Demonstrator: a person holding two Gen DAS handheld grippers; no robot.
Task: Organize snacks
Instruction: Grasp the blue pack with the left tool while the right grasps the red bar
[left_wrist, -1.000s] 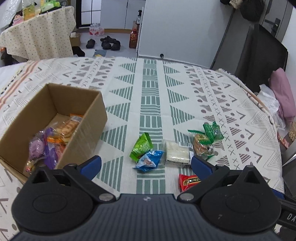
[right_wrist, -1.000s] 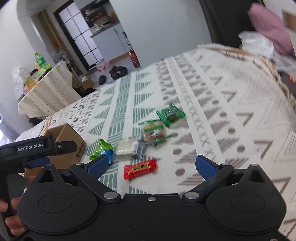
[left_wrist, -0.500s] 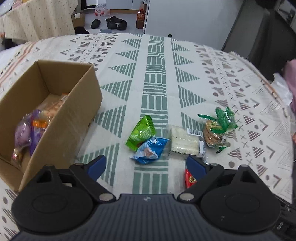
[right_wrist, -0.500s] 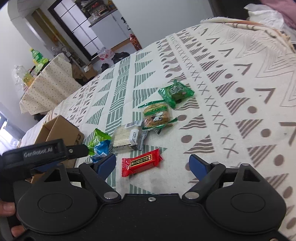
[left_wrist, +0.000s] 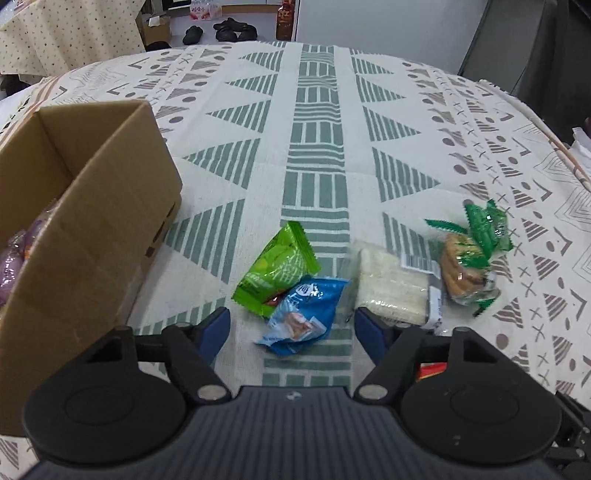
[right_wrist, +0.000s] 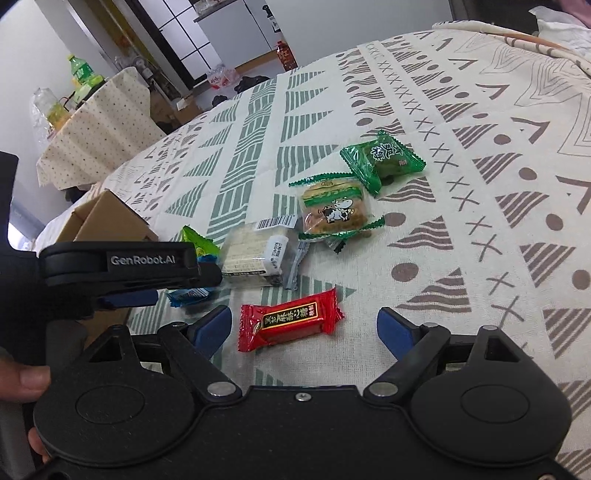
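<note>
Several snacks lie on the patterned cloth: a blue packet (left_wrist: 304, 314), a light green packet (left_wrist: 277, 269), a white wafer pack (left_wrist: 391, 284), a biscuit pack (left_wrist: 465, 273) and a dark green candy (right_wrist: 382, 162). My left gripper (left_wrist: 293, 328) is open, its fingers either side of the blue packet. My right gripper (right_wrist: 304, 328) is open around a red bar (right_wrist: 290, 325). The left gripper (right_wrist: 122, 273) shows in the right wrist view. A cardboard box (left_wrist: 74, 221) at left holds purple-wrapped snacks (left_wrist: 14, 258).
The cloth covers a bed-like surface whose far edge drops to the floor, where shoes (left_wrist: 221, 31) and a bottle (left_wrist: 284, 18) stand. A dotted-cloth table (right_wrist: 96, 129) with bottles is at the far left.
Both grippers have moved forward and down toward the snacks. The blue packet now sits between the left fingers and the red bar between the right fingers.
</note>
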